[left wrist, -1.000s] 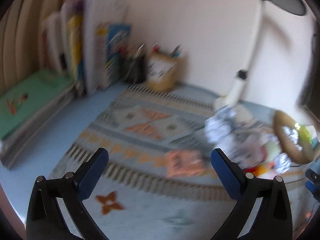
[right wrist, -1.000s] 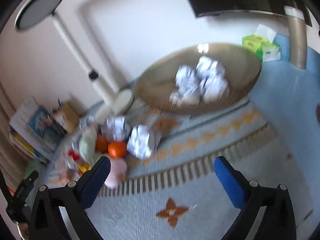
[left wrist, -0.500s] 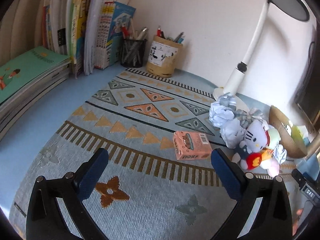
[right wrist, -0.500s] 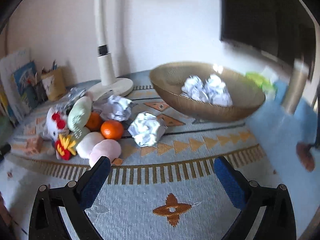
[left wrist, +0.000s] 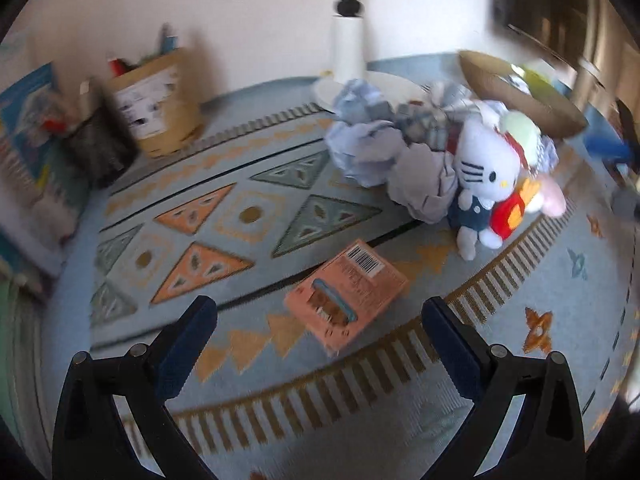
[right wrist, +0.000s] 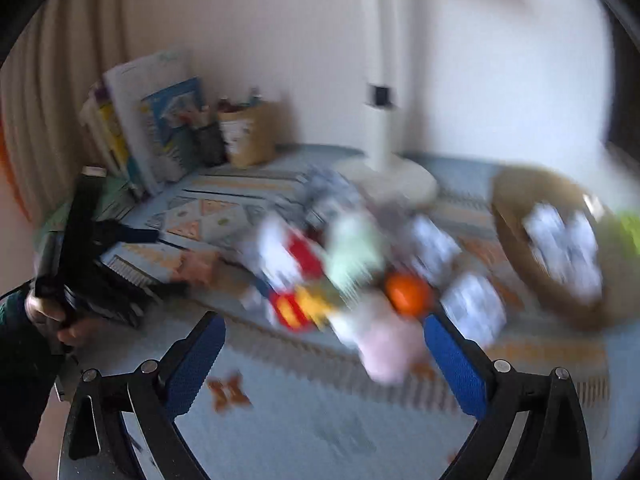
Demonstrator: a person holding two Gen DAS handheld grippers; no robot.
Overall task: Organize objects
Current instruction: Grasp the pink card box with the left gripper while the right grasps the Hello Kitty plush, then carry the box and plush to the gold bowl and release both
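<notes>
A pink carton [left wrist: 346,294] lies flat on the patterned mat, just ahead of my left gripper [left wrist: 320,332], which is open and empty. Beyond it a white cat plush [left wrist: 482,176] leans against crumpled paper balls [left wrist: 362,148] and small soft toys. My right gripper [right wrist: 324,344] is open too, low over the mat in front of the blurred toy pile: a pink soft toy [right wrist: 386,346], an orange [right wrist: 408,294], a foil ball [right wrist: 474,308]. A brown woven bowl [right wrist: 516,224] at the right holds crumpled balls. The left gripper [right wrist: 132,256] shows at the left in the right wrist view.
A white lamp stand [left wrist: 350,52] rises behind the pile. A tan pen pot [left wrist: 158,104], a dark pen holder [left wrist: 98,144] and upright books [right wrist: 156,128] line the back left wall. A hand [right wrist: 60,320] grips the left tool. A dark monitor [left wrist: 548,12] stands at the far right.
Both grippers swung sideways. The left view turned right and closed in on the pink carton and plush. The right view turned left, so the toy pile sits centred and the bowl slid right.
</notes>
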